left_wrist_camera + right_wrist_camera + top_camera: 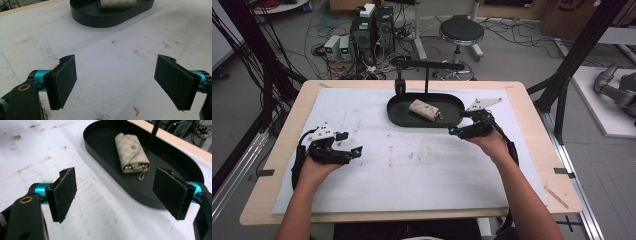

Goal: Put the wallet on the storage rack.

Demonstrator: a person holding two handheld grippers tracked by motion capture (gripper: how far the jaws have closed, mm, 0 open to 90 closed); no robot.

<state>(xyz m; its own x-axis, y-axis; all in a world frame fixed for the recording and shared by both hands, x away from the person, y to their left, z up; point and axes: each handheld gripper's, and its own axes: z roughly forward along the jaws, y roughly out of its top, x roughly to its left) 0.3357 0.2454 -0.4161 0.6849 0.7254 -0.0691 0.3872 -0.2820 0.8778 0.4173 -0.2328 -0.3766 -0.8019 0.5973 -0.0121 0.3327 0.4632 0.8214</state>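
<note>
A black oval tray (398, 111) sits at the back middle of the white mat. In it lies a beige patterned key pouch (424, 110), tilted, with gold clips at its end. My right gripper (457, 123) hovers just right of the tray's front edge, open and empty. Its own view shows the pouch (131, 152) in the tray (105, 140) ahead, between the spread pads of that gripper (120, 195). My left gripper (350, 142) is open over the mat at the left, well apart from the tray. From the left gripper (117, 82) the tray (107, 18) lies far ahead.
A black stand with a horizontal bar (428, 65) rises behind the tray, and a small dark piece (399, 85) hangs from its left end. The white mat (412, 165) is stained. A wooden table edge (257, 200) rings it. A tiny orange scrap (135, 111) lies near the left gripper.
</note>
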